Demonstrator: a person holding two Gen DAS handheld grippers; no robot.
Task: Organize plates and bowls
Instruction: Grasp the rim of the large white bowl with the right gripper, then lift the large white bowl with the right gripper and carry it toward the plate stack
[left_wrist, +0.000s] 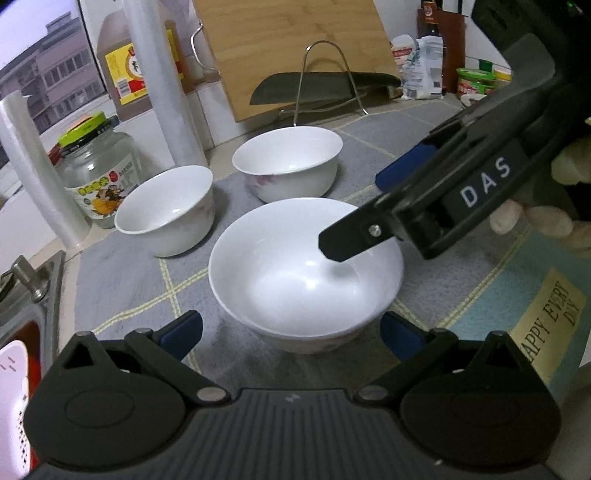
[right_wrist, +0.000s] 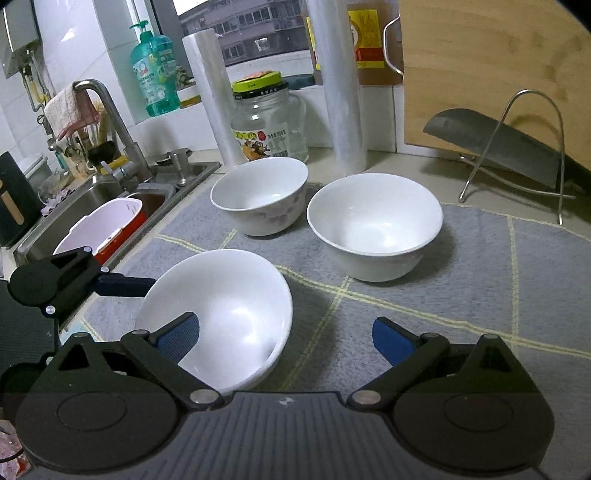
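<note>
The three bowls, near (left_wrist: 303, 273), left (left_wrist: 166, 210) and far (left_wrist: 288, 162), look like glossy white glazed ceramic, smooth, with bright highlights inside. The mat (left_wrist: 122, 280) under them is matt grey cloth with a slightly rough nap and pale woven lines. The board (left_wrist: 295, 48) is smooth pale wood with visible grain. The jar (left_wrist: 98, 177) is clear glass with a green plastic lid. The rack (right_wrist: 517, 147) is shiny bent metal wire; the sink (right_wrist: 81, 199) is brushed steel. The left tool (left_wrist: 291, 338) is matt black plastic with blue ribbed pads (left_wrist: 181, 338).

A grey checked mat (right_wrist: 480, 280) covers the counter (right_wrist: 417, 173) — three white bowls (right_wrist: 373, 225) on it.
</note>
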